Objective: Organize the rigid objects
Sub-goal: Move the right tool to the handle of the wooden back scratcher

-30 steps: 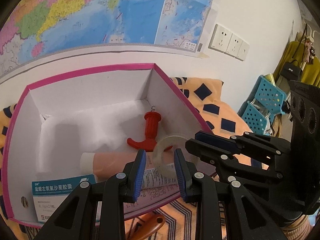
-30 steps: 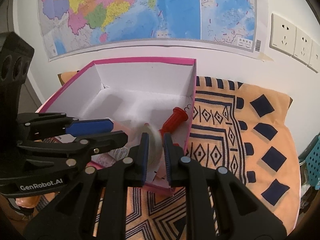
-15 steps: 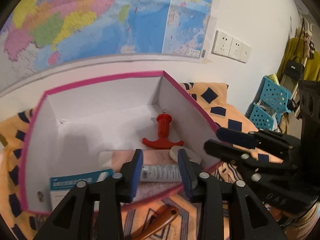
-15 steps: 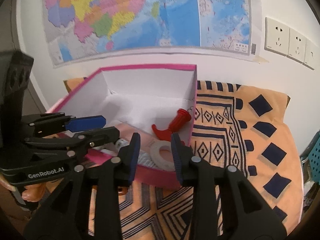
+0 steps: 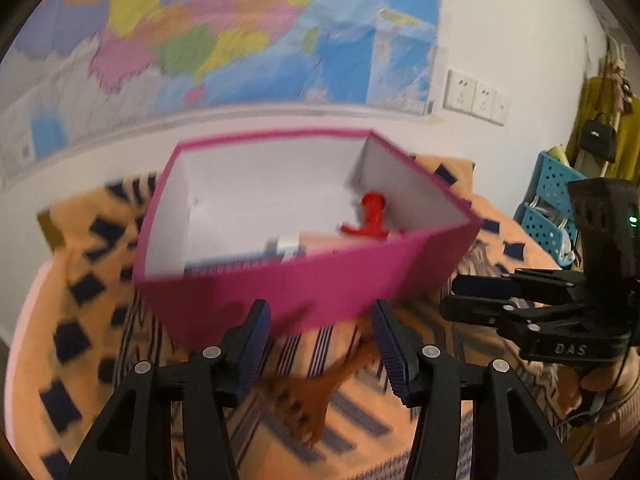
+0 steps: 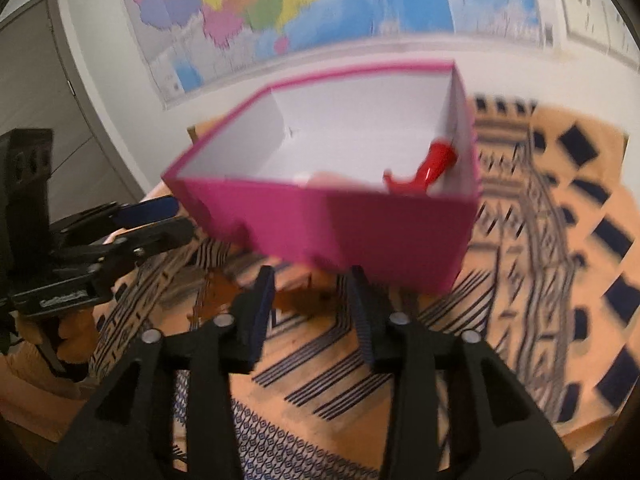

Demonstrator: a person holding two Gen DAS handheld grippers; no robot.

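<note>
From my left wrist camera, my left gripper [image 5: 320,344] has its jaws spread wide with nothing between them, hovering over the orange patterned cloth [image 5: 80,320] just in front of the pink box [image 5: 304,292]. The whole view is smeared, so edges are soft. Below and between my fingers lies a brown wooden piece [image 5: 320,392] with teeth along one side, possibly a comb; the blur keeps me from being sure. Inside the box, a red T-shaped handle [image 5: 370,220] stands near the right wall. Beside it I see the top of a peach-coloured tube [image 5: 324,240] and a blue-and-white medicine carton [image 5: 240,266], both cut off by the box's near wall. My right gripper [image 5: 460,296] reaches in from the right edge, seen side-on, its fingers apart. A map [image 5: 220,32] covers the wall behind, with white sockets [image 5: 476,96] to its right and a blue perforated basket [image 5: 548,208] partly hidden behind the right tool.

From my right wrist camera, my right gripper [image 6: 312,304] is likewise parted and holds nothing, just short of the pink box [image 6: 360,232]. The red handle [image 6: 428,168] leans against the right inner wall; only a pale sliver of the tube [image 6: 324,178] clears the rim. The brown piece [image 6: 296,292] shows dimly between my fingers, mostly in the box's shadow. My left gripper [image 6: 176,216] enters from the left, fingers apart.
</note>
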